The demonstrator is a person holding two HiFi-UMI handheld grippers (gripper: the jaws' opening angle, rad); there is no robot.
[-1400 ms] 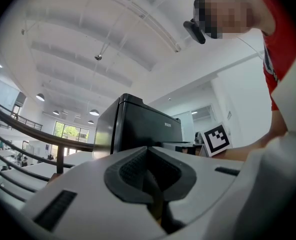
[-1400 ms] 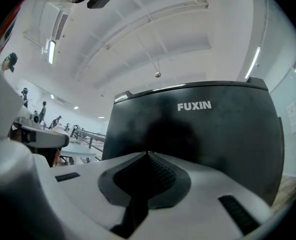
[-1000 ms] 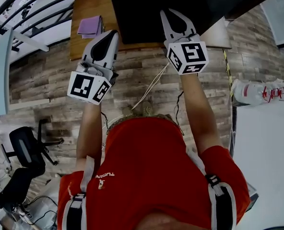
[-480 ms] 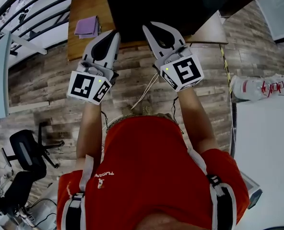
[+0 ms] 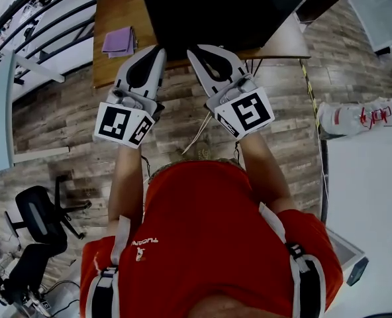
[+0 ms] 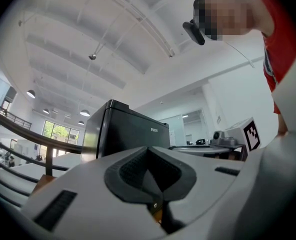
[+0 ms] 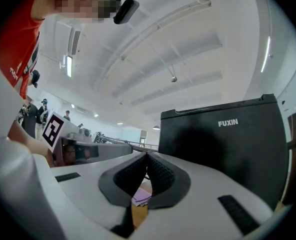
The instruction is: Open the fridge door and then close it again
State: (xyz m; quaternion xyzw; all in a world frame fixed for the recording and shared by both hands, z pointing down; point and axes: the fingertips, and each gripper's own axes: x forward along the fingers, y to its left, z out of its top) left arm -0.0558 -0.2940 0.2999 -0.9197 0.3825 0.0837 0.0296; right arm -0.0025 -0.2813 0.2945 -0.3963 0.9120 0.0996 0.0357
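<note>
Black fridge [image 5: 216, 5] sits on the table [image 5: 108, 70], top centre. Left tongs [image 5: 158, 48] and right tongs [image 5: 193, 49], both closed and empty, hover near it. Its door is likely rigid and seal-held; pull at its free edge.

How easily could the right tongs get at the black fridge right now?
Probably yes: the right tongs, shut and empty, have their tips near the front of the fridge, with nothing between.

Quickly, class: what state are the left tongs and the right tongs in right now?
Left tongs: closed, holding nothing.
Right tongs: closed, holding nothing.
</note>
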